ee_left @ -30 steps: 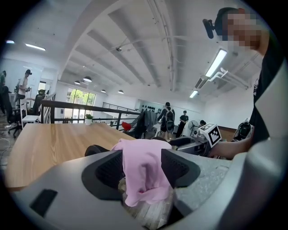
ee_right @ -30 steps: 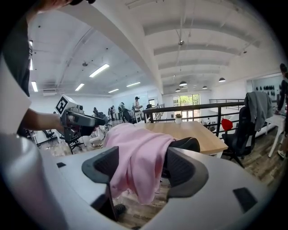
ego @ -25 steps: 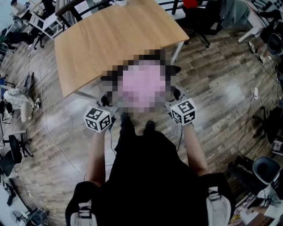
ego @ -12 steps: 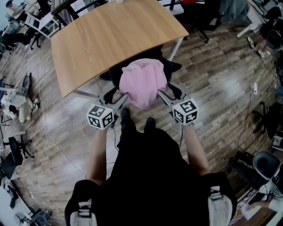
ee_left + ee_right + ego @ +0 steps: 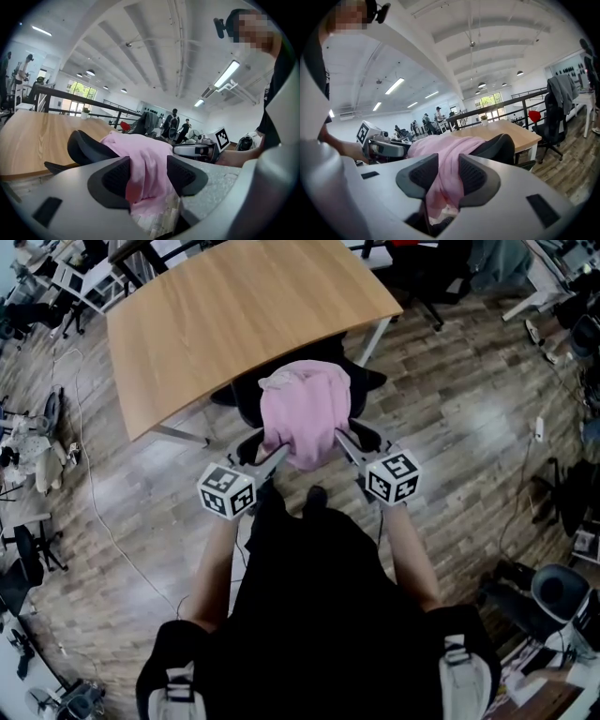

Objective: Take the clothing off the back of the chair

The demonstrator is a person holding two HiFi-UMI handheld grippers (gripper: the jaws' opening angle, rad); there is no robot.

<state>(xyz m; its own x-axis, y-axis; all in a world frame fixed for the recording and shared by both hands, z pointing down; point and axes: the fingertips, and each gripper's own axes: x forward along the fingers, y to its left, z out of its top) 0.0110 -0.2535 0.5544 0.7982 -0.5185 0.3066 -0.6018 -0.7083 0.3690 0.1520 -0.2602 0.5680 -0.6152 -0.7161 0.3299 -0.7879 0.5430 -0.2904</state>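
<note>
A pink garment (image 5: 305, 418) hangs over the back of a black office chair (image 5: 244, 397) tucked under a wooden table (image 5: 234, 315). My left gripper (image 5: 269, 454) is at the garment's lower left edge. In the left gripper view its jaws (image 5: 147, 166) stand apart with pink cloth (image 5: 145, 152) hanging between them. My right gripper (image 5: 345, 442) is at the garment's right edge. In the right gripper view its jaws (image 5: 447, 171) are closing, and a fold of the cloth (image 5: 440, 147) is pinched between the pads. The chair back (image 5: 497, 147) shows beyond.
The table stands just beyond the chair. Another black chair (image 5: 422, 277) stands at the far right, and desks with clutter line the left edge. A cable (image 5: 103, 521) trails over the wood floor. The person's shoes (image 5: 317, 495) are just behind the chair.
My left gripper has moved right and in toward the garment's left edge. The right gripper has stayed in place, with its jaws drawn in on the cloth.
</note>
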